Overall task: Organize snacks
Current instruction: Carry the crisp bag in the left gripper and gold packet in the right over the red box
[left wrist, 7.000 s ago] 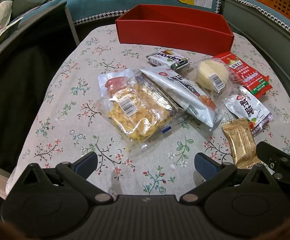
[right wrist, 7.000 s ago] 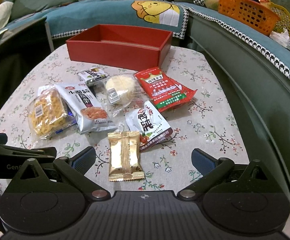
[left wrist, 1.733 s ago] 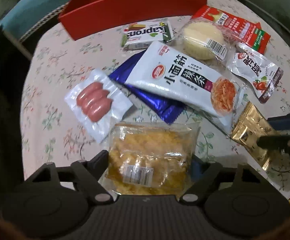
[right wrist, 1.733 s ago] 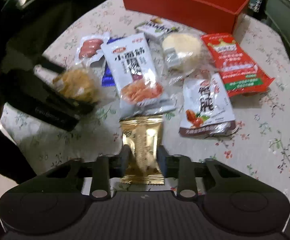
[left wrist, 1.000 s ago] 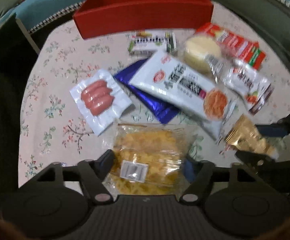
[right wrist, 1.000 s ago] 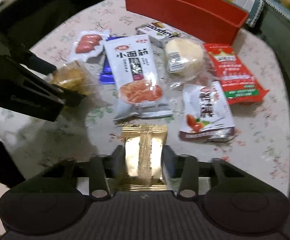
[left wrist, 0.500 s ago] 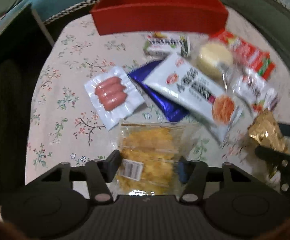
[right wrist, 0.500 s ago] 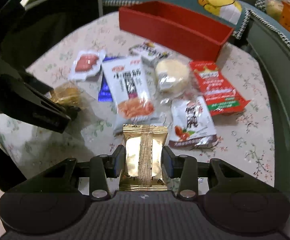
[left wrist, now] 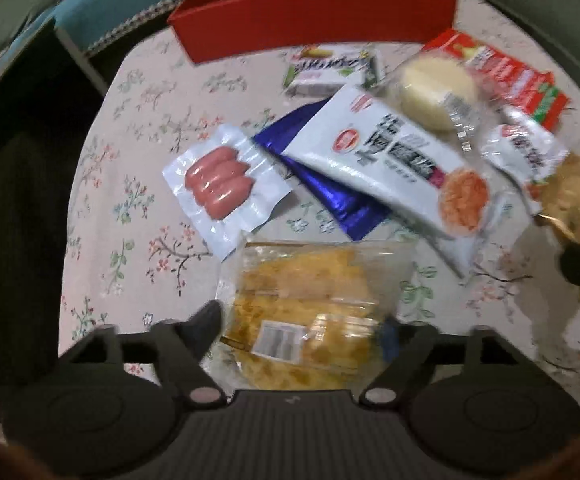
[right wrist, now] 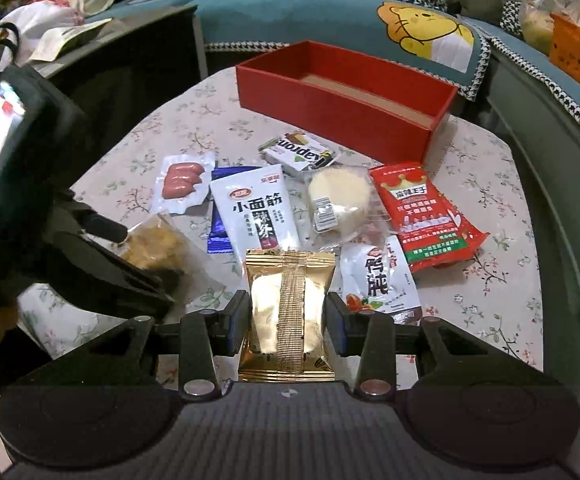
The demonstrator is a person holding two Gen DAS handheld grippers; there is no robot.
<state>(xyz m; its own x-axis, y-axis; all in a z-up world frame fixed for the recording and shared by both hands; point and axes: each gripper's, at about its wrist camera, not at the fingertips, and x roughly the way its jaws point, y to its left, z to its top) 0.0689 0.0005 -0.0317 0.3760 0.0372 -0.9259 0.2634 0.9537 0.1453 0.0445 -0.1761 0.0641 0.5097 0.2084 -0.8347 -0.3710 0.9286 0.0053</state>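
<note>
Box (right wrist: 341, 112) interior shows from right wrist only.

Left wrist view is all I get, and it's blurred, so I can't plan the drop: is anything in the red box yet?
Observer: The right wrist view looks into the red box. The part of its brown floor that shows is bare; the near wall hides the rest.
Operator: What's that gold thing at my right edge?
Observer: A gold packet, clamped at its sides in the right claw.
Operator: Any other container around?
Observer: An orange basket sits on the sofa beyond the table.
</note>
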